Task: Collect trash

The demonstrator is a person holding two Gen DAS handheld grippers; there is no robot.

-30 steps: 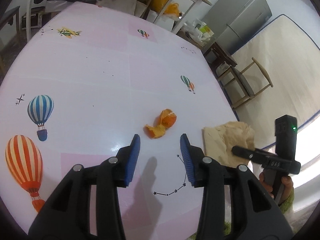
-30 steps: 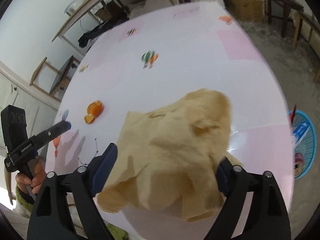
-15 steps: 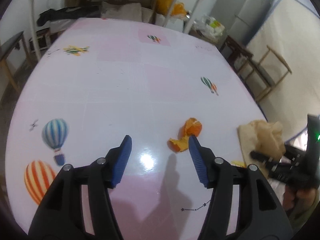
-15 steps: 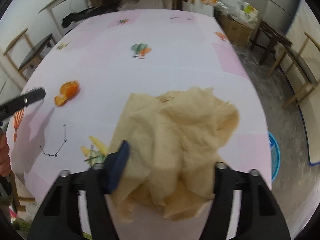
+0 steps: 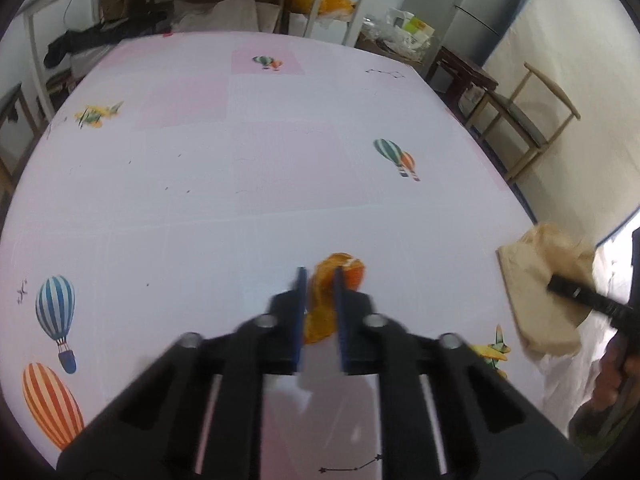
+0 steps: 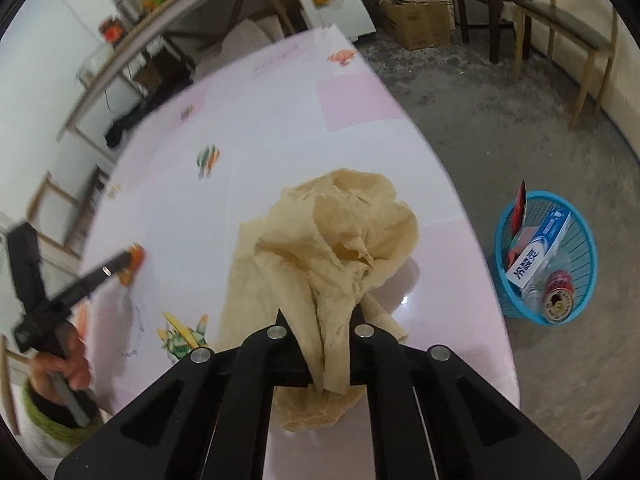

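two pieces of trash gripped at once. left gripper (image 5: 318, 280) closed down on the orange peel (image 5: 334, 300), blue pads just drawn in, peel pinched between them and bulging past the tips, low on the pink tablecloth (image 5: 240, 168) near its front edge. right gripper (image 6: 318, 316) likewise just drawn shut on the crumpled brown paper (image 6: 332, 248), a fold of it clamped between the black jaws, the rest standing up in front and sagging below, over the table's right edge.

judged step: securing both grips ahead of the carry to the bin. worth doing well:
- keep both squeezes firm; peel looks slippery and held only by part of its body, so lift straight up before any swing.
- paper held by one fold only; loose bulk likely to drag, so raise clear of the table edge first.
- carry right load first, being nearest the basket; release only once above the rim.

one container in view: blue mesh basket (image 6: 580, 240) on the concrete floor, well apart from the table on its right. inside: a white and blue toothpaste box (image 6: 538, 250) leaning upright, a red card or wrapper (image 6: 520, 208) poking above the rim, a round red tin (image 6: 558, 296), some clear plastic beneath, hard to make out. room left on top for both pieces.
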